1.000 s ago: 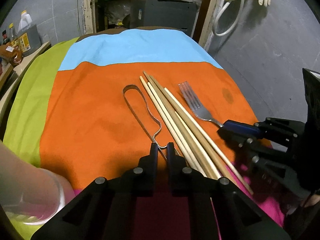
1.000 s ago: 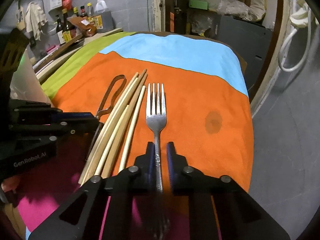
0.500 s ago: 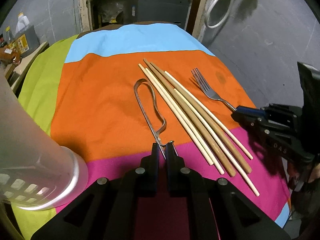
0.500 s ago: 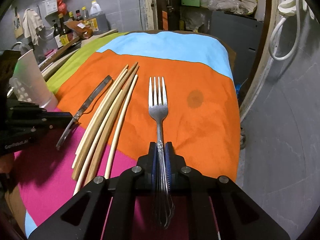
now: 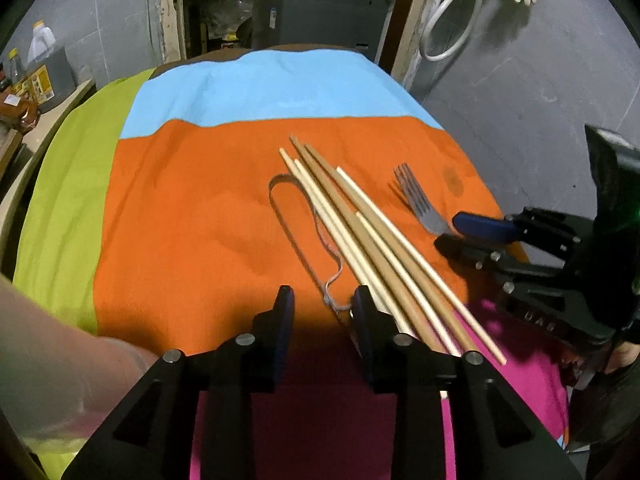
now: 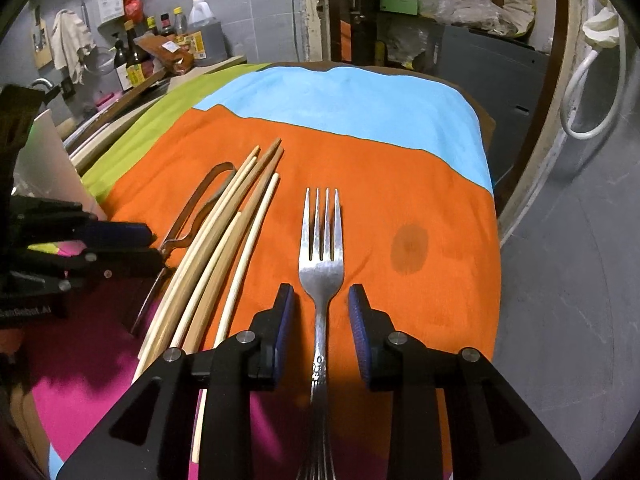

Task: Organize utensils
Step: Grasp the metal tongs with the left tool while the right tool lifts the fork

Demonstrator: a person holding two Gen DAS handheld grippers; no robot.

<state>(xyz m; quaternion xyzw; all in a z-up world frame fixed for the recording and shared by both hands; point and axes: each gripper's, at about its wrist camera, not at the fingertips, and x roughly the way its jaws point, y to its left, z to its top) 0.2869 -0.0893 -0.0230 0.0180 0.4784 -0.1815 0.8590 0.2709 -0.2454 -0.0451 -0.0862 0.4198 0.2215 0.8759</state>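
A metal fork (image 6: 322, 256) lies on the orange part of the cloth, its handle between the open fingers of my right gripper (image 6: 320, 300). It also shows in the left wrist view (image 5: 416, 200). Several wooden chopsticks (image 5: 372, 240) lie side by side left of the fork, also seen in the right wrist view (image 6: 228, 248). A thin metal tongs-like tool (image 5: 298, 236) lies left of the chopsticks, its narrow end between the open fingers of my left gripper (image 5: 324, 304). Neither gripper holds anything.
The table is covered by a cloth (image 5: 192, 208) of orange, blue, green and pink patches. A white translucent utensil holder (image 5: 52, 360) stands at the left front. Bottles and jars (image 6: 160, 52) stand on a counter at far left. The table's right edge drops to a grey floor (image 6: 568, 280).
Both grippers have opened: the left let go of the metal tool and the right let go of the fork. Both utensils now lie on the cloth again.
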